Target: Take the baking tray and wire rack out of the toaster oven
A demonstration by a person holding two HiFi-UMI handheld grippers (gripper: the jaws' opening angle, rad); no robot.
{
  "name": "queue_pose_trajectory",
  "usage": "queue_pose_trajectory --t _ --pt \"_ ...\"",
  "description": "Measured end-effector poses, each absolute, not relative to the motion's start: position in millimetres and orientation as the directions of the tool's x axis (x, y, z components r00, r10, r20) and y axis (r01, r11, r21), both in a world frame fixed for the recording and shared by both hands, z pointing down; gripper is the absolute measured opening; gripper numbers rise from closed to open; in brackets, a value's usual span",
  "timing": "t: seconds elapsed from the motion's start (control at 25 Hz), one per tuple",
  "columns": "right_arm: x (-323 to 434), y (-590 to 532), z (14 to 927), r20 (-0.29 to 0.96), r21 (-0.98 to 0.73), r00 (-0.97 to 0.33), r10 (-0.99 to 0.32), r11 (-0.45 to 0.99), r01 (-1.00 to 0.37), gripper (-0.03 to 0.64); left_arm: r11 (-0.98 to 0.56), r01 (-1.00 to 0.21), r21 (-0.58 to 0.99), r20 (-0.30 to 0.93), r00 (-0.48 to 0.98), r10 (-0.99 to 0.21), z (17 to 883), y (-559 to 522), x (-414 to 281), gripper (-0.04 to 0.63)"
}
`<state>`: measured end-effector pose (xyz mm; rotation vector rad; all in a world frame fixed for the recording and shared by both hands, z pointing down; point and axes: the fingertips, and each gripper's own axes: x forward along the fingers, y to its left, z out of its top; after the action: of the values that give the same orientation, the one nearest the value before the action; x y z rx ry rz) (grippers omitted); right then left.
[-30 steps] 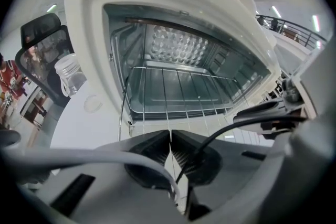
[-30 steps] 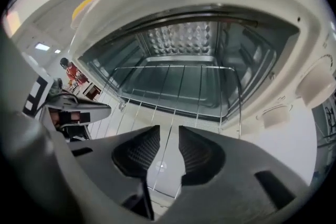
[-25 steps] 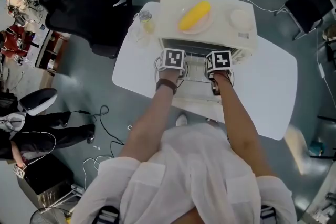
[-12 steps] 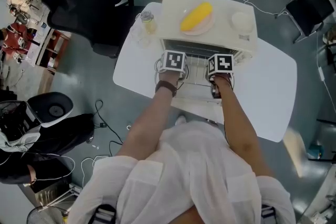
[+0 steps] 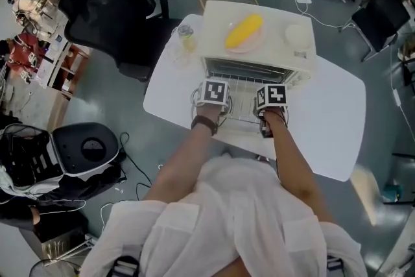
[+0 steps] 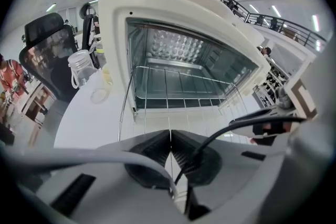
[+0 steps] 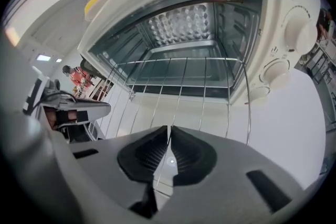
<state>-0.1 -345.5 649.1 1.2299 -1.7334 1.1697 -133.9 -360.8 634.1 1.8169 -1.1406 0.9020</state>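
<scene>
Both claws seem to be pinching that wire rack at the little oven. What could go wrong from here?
1. The left claw and right claw, which has only just closed, each pinch one thin wire of the wire rack; uneven pulling might tilt it or let it slip.
2. A jerk could shake the toaster oven and roll the corn off its top.
</scene>
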Motion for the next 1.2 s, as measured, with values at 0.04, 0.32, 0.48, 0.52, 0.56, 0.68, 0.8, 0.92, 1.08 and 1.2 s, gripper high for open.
queue_pose_trajectory --t 0.04,0.32,0.48,0.52,0.56,0.68,0.8,0.92,1.08,1.2 --pt "-1 -344 649 0.899 -0.27 -0.303 -0.317 0.143 -0.952 0.021 -0.281 -0.926 0.25 0.867 0.344 -0.361 633 -359 -134 0.015" --pt "-2 -331 642 0.896 -0.277 -0.303 -0.325 0.125 -0.953 0.018 -0.302 -0.925 0.231 0.869 0.336 -0.363 627 -346 -138 0.015" --pt "-6 -332 647 0.891 -0.29 -0.308 -0.334 0.102 -0.951 0.014 -0.308 -0.935 0.176 0.88 0.289 -0.376 634 -351 -155 0.015" --pt "-7 -334 650 0.89 -0.297 -0.31 -0.333 0.093 -0.95 0.012 -0.31 -0.934 0.18 0.881 0.293 -0.372 635 -351 -156 0.015" --pt "-7 -334 652 0.89 -0.304 -0.314 -0.332 0.083 -0.949 0.011 -0.314 -0.931 0.186 0.882 0.299 -0.365 636 -351 -155 0.015" --pt "-4 -328 657 0.887 -0.322 -0.323 -0.33 0.061 -0.945 0.009 -0.325 -0.926 0.191 0.885 0.306 -0.351 642 -347 -151 0.015" --pt "5 -312 657 0.886 -0.324 -0.322 -0.334 0.05 -0.945 0.008 -0.337 -0.92 0.2 0.89 0.314 -0.33 648 -332 -141 0.015" --pt "18 -299 659 0.887 -0.327 -0.322 -0.332 0.042 -0.944 0.008 -0.353 -0.913 0.206 0.893 0.322 -0.313 650 -320 -125 0.015" --pt "38 -285 664 0.889 -0.338 -0.324 -0.323 0.014 -0.941 0.006 -0.371 -0.907 0.201 0.909 0.314 -0.274 659 -306 -107 0.015" --pt "60 -273 663 0.889 -0.345 -0.327 -0.32 0.001 -0.939 0.005 -0.371 -0.897 0.24 0.908 0.343 -0.241 659 -289 -77 0.015"
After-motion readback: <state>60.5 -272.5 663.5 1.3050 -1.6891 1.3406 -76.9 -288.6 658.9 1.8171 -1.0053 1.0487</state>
